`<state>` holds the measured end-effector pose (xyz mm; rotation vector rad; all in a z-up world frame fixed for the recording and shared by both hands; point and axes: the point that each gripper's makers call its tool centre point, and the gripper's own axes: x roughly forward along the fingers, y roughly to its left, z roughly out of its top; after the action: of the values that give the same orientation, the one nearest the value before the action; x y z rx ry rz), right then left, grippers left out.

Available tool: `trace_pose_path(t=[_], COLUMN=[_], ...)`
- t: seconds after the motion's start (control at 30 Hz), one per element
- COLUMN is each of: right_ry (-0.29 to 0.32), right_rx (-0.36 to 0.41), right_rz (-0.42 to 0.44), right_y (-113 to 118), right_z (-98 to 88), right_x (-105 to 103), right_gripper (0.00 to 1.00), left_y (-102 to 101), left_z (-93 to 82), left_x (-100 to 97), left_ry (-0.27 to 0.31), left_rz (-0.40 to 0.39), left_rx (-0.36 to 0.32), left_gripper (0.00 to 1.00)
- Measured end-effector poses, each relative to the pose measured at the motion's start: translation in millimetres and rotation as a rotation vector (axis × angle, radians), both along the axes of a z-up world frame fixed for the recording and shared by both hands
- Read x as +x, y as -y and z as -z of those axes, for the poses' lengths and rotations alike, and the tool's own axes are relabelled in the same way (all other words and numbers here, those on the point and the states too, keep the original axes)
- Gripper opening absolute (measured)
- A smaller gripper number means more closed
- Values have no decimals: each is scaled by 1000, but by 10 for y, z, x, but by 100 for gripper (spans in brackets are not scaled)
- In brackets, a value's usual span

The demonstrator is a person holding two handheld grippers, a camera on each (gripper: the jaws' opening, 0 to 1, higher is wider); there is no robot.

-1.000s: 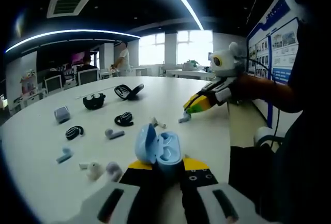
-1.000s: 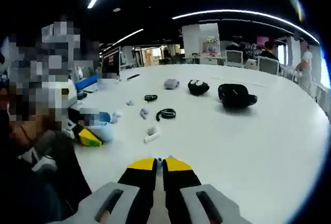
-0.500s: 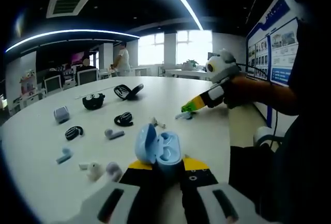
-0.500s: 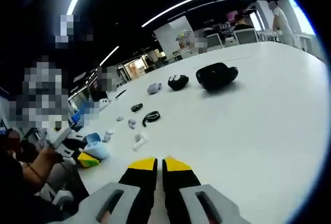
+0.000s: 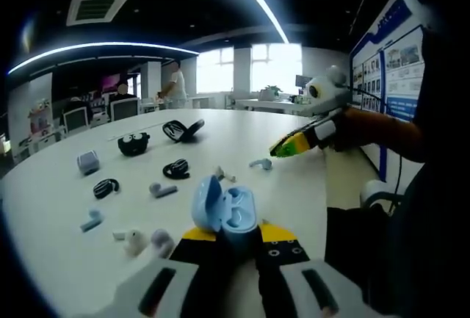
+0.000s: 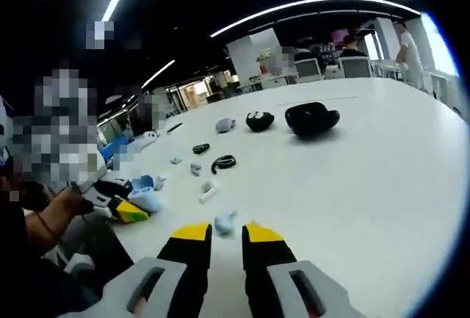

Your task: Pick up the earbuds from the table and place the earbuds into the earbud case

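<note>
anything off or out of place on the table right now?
Nothing damaged or spilled. The open blue earbud case sits clamped in the left tool; loose earbuds, like the pale one lying just ahead of the open right tool, lie scattered on the white table.

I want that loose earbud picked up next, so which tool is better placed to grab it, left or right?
Right. The right tool is open with the pale earbud just ahead between its tips. The left tool is shut on the open blue earbud case, so it is occupied.
</note>
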<state>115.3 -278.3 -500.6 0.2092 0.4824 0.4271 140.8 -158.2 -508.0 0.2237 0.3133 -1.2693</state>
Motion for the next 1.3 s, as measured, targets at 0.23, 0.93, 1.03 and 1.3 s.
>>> trace_pose_path(t=[0.23, 0.93, 1.03, 1.3], right_ry=[66, 164, 177, 204], right_rx=[-78, -193, -210, -223], right_rz=[36, 108, 140, 178], right_y=[-78, -19, -30, -23], right_z=[65, 118, 119, 115], right_x=[66, 133, 129, 181], right_gripper=[17, 19, 19, 15], left_y=[16, 18, 20, 29], left_z=[-4, -3, -2, 0], left_x=[-1, 7, 8, 8], left_ry=[13, 8, 8, 9], left_rz=[3, 5, 4, 11], left_rx=[8, 8, 8, 14], left_gripper=[19, 19, 19, 19])
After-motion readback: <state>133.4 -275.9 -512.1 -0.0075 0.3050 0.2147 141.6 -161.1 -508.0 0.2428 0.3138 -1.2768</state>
